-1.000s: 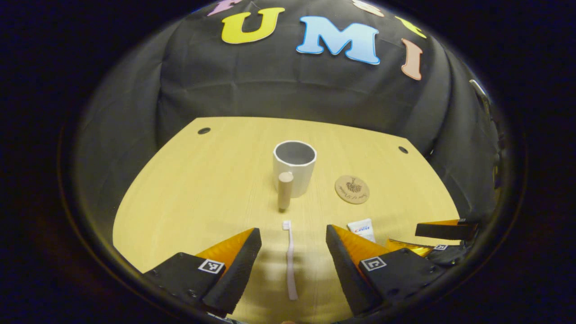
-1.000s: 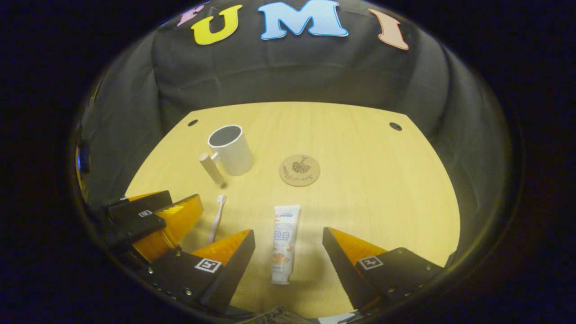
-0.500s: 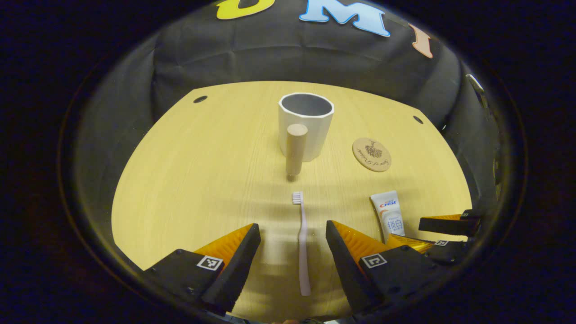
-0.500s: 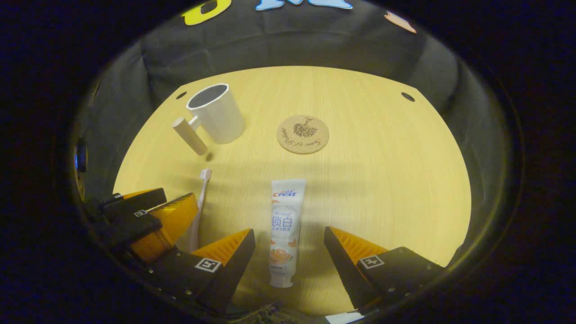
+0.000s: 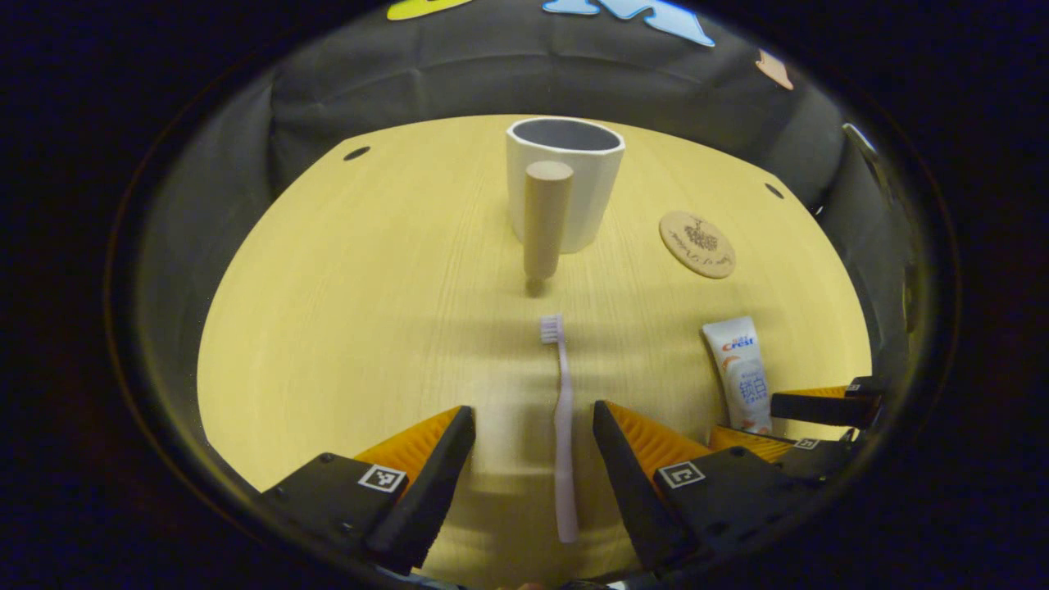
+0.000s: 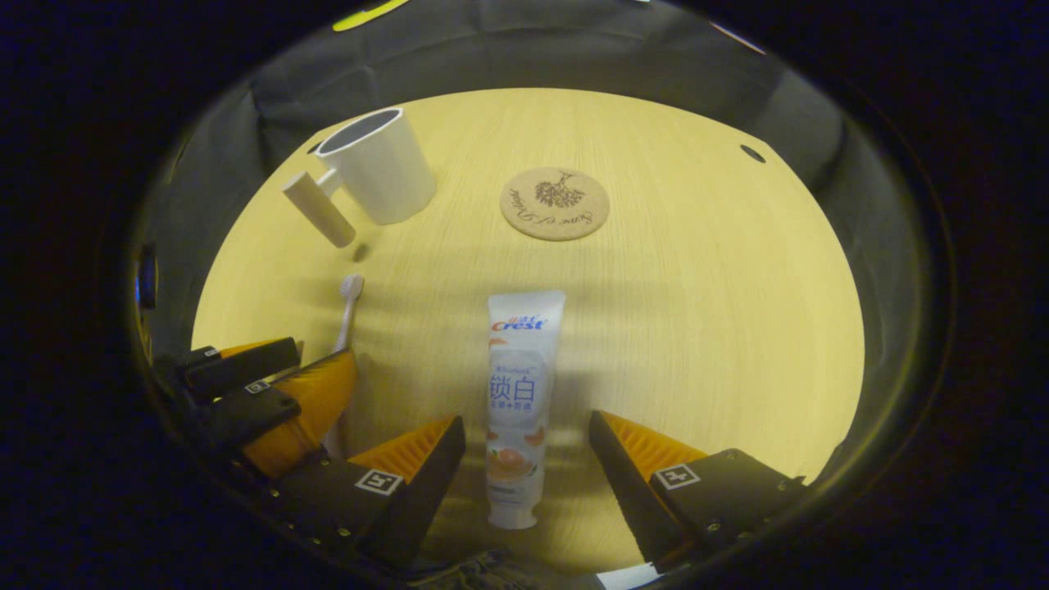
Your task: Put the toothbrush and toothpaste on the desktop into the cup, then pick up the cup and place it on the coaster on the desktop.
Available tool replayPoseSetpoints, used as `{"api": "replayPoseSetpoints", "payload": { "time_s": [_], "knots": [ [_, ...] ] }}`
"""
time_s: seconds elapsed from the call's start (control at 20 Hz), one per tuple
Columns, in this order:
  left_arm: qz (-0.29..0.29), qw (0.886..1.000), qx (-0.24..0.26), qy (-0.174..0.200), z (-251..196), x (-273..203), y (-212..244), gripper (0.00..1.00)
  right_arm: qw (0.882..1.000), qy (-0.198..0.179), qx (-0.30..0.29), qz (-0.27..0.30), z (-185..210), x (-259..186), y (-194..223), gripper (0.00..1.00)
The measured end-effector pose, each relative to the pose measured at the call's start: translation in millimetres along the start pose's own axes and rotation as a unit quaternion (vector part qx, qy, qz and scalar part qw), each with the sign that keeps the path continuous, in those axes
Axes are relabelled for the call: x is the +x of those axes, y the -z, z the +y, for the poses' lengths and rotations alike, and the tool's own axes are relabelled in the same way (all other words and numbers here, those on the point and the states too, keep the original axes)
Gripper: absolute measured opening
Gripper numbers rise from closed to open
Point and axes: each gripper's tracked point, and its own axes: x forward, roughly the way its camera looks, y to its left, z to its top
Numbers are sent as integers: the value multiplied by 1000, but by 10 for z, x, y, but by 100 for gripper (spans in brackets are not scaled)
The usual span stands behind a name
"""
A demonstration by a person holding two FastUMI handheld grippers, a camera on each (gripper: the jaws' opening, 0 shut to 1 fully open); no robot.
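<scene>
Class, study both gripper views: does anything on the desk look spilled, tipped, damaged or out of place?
Nothing stands out. The cup stands upright, the coaster lies flat, and the toothbrush and toothpaste lie intact between open tongs.

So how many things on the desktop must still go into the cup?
2. The toothbrush lies between the left gripper's open fingers; the toothpaste lies between the right gripper's. The cup looks empty, its bottom hidden.

pale wooden desktop [image 5: 352, 287], black cloth wall [image 5: 426, 74]
</scene>
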Motion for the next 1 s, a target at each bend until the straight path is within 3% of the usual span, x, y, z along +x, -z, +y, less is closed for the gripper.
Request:
{"api": "replayPoseSetpoints", "payload": {
  "time_s": [0.3, 0.35, 0.45, 0.5, 0.55, 0.6, 0.65, 0.7, 0.75, 0.8, 0.85, 0.9, 0.95, 1.0],
  "knots": [
    [-5, 1000, 9, -11, -12, 11, -46, 94, 1000, 13, -5, 14, -29, 10, 56, 94],
    [-5, 1000, 7, -12, -17, 24, -33, 100, 1000, 13, -2, 19, -30, 21, 82, 94],
    [-6, 1000, 6, -12, -14, 13, -29, 100, 1000, 13, 0, 19, -30, 22, 68, 96],
    [-7, 1000, 7, -11, -27, 17, -37, 87, 1000, 14, 0, 18, -32, 15, 70, 94],
    [-8, 1000, 8, -12, -20, 13, -28, 99, 1000, 13, -1, 17, -24, 9, 73, 93],
    [-11, 1000, 10, -11, -29, 10, -46, 81, 1000, 14, 0, 18, -36, 5, 72, 89],
    [-13, 1000, 10, -12, -28, 26, -48, 76, 1000, 14, 0, 18, -35, 13, 63, 76],
    [-13, 1000, 10, -13, -21, 31, -42, 70, 1000, 13, -1, 22, -28, 7, 82, 73],
    [-11, 1000, 12, -13, -28, 31, -41, 54, 1000, 13, -1, 25, -30, 7, 71, 73],
    [-10, 1000, 13, -11, -39, 29, -46, 66, 999, 16, 14, 32, -54, 35, 101, 56],
    [-17, 999, 16, -22, 5, 37, -68, 66, 999, 15, 19, 38, -36, -5, 118, 40],
    [-15, 1000, 12, -24, -4, 12, -28, 13, 999, 14, 15, 42, -42, -1, 120, 39],
    [-15, 999, 16, -25, -15, 29, -60, 14, 999, 16, 17, 41, -70, -7, 105, 39],
    [-11, 999, 21, -26, -14, 28, -60, 14, 999, 15, 26, 41, -46, -25, 114, 25]
  ]
}}
